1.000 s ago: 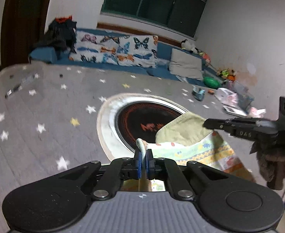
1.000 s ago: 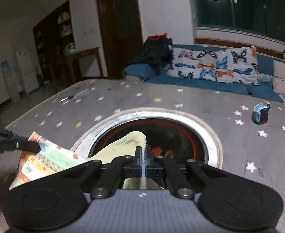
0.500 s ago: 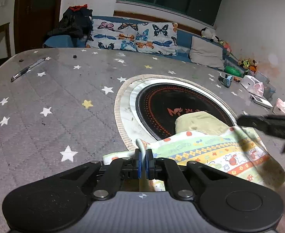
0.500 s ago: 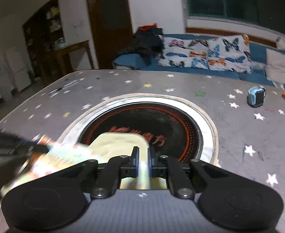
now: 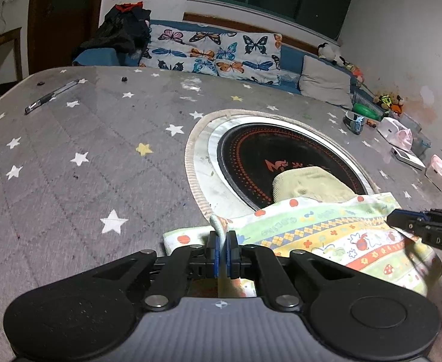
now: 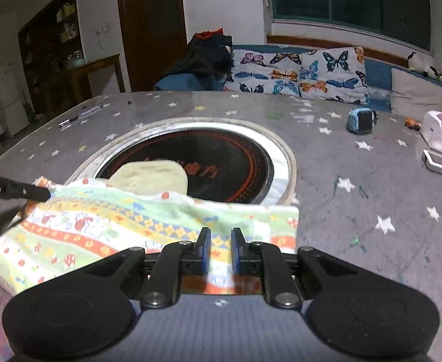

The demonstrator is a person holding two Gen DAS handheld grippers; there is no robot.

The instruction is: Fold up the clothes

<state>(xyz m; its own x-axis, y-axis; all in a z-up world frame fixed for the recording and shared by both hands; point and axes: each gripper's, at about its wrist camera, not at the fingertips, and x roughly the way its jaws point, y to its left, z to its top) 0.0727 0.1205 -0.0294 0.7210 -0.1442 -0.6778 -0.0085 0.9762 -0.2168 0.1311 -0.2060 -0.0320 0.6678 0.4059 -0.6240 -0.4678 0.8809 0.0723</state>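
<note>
The left claw pinched a fold of the garment at its near-left corner. The right claw stood parted, holding nothing, over the garment's right edge. The garment lay on the desk, partly covering the round hob.

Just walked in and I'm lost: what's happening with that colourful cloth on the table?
A person is folding a small patterned children's garment on the grey star-print tablecloth, using a handheld tool in each hand. The left tool is pinched shut on a fold of the garment's edge. The right tool is open above the other end, gripping nothing. The garment lies partly over the round black cooktop.
</note>
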